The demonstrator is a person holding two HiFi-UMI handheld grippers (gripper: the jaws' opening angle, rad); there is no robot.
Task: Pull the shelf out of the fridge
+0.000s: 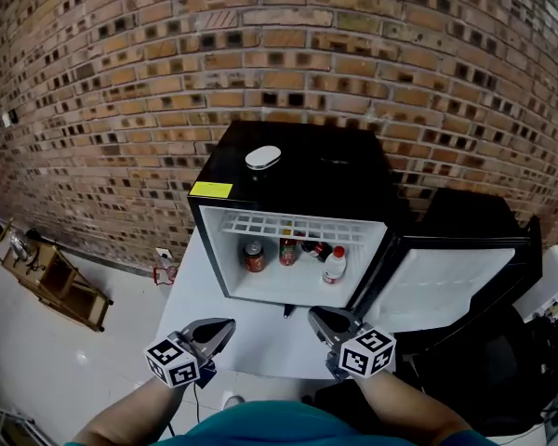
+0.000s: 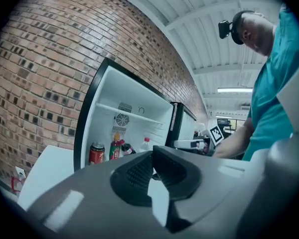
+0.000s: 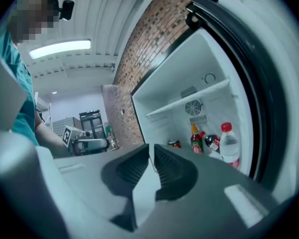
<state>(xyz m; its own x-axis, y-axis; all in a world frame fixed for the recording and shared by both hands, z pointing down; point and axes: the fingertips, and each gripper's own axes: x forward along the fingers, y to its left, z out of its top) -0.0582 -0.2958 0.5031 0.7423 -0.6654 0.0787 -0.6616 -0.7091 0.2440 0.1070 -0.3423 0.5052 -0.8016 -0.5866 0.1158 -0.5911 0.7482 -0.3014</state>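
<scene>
A black mini fridge (image 1: 298,170) stands with its door (image 1: 446,282) swung open to the right. Its white wire shelf (image 1: 293,226) sits high in the compartment, also seen in the left gripper view (image 2: 124,112) and the right gripper view (image 3: 189,101). Below it are a red can (image 1: 253,256), a red-and-green bottle (image 1: 288,249), a dark bottle lying down (image 1: 314,247) and a white bottle with a red cap (image 1: 334,266). My left gripper (image 1: 231,323) (image 2: 152,158) is shut and empty, short of the fridge front. My right gripper (image 1: 312,314) (image 3: 152,151) has its jaws a narrow slit apart, holding nothing.
The fridge rests on a white table (image 1: 205,286) against a brick wall (image 1: 167,54). A white oval object (image 1: 262,157) lies on the fridge top. A wooden rack (image 1: 60,286) stands on the floor at left. Dark furniture (image 1: 474,212) sits behind the open door.
</scene>
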